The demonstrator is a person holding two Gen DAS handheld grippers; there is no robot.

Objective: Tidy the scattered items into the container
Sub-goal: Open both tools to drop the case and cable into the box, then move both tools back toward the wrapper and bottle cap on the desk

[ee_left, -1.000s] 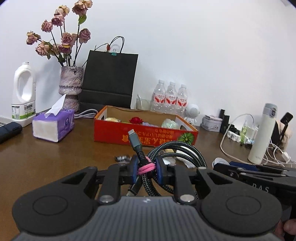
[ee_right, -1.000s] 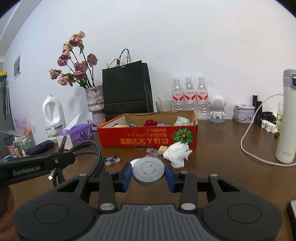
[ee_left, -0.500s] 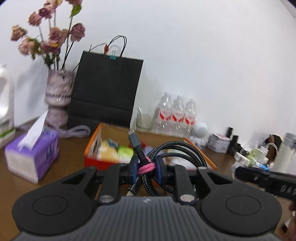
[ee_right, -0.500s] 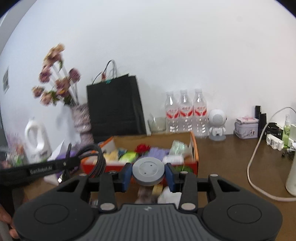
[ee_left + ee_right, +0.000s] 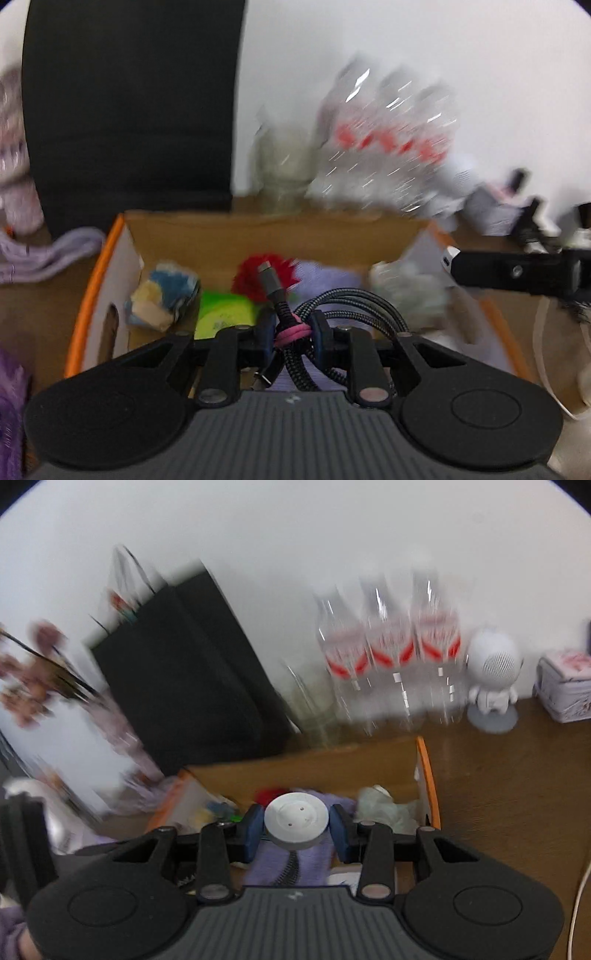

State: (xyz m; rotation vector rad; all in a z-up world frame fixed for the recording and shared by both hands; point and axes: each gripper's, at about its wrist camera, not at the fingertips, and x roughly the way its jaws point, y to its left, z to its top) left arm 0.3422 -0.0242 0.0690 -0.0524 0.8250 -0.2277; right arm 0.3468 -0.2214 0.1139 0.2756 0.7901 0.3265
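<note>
Progress: box already holds several items; two held items not yet dropped.
Left gripper: jaws pinching coiled braided cable, pink-banded, above the box's near side.
Right gripper: jaws clamping grey round puck, over the box's right half.

We can read no text, number or brand name anywhere in either view; motion blur smears most surfaces. Ahead of the right tool, the three water bottles carry red-and-white label bands, but the lettering on them is illegible. Ahead of the left tool, the same bottles show only red smudges. A small pale mark sits on the tool body in each wrist view, too small for us to make out. The tin to the right shows a pink pattern, no readable words.
</note>
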